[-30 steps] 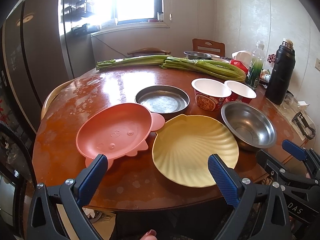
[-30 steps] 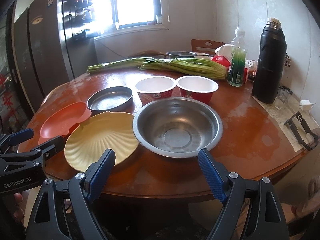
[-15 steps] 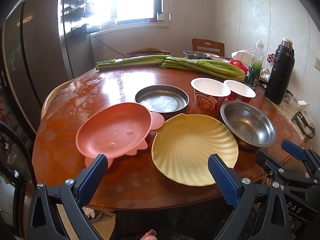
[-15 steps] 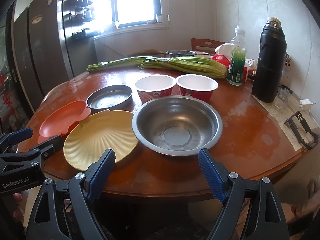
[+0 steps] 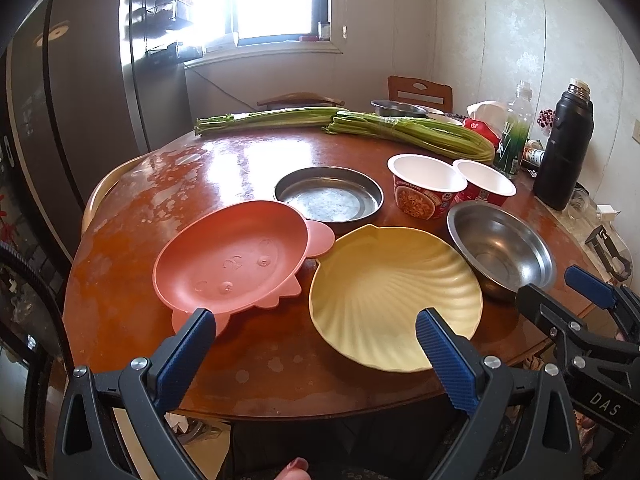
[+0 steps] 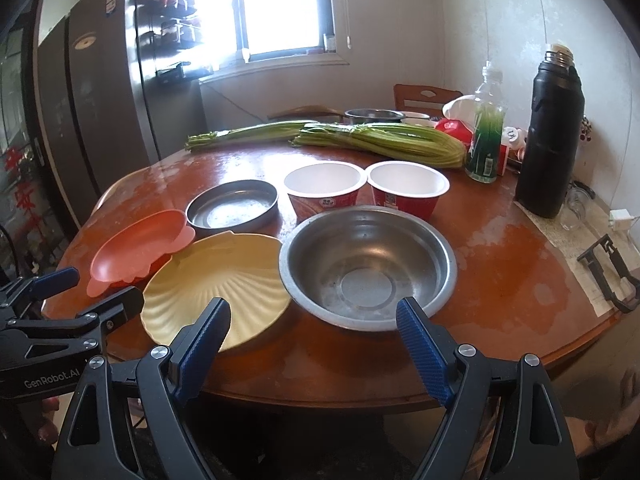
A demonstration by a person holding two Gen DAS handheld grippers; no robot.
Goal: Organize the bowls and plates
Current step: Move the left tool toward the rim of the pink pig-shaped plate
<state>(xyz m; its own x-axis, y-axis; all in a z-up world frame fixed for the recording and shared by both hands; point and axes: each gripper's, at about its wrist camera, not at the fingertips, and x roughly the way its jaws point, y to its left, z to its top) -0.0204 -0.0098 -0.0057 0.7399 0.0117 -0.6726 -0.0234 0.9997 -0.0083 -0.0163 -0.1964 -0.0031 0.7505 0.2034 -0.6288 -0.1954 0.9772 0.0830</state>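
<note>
On the round wooden table (image 5: 168, 208) lie a pink pig-shaped plate (image 5: 232, 256), a yellow shell-shaped plate (image 5: 384, 292), a flat steel dish (image 5: 328, 200), a steel bowl (image 5: 500, 248) and two red paper bowls (image 5: 424, 184). My left gripper (image 5: 316, 332) hovers open over the near table edge, between the pink and yellow plates, holding nothing. My right gripper (image 6: 316, 328) stands open just before the steel bowl (image 6: 368, 268), with the yellow plate (image 6: 216, 284) at its left finger. It holds nothing either.
Bundles of green stalks (image 5: 408, 132) lie across the far side. A black thermos (image 6: 550, 136), a green bottle (image 6: 486, 136), a glass and packets crowd the right side. A black clamp (image 6: 608, 268) lies on paper at the right edge. A fridge (image 5: 80, 100) stands left.
Both grippers have crept slightly forward toward the table; the dishes look a little nearer. Nothing on the table moved.
</note>
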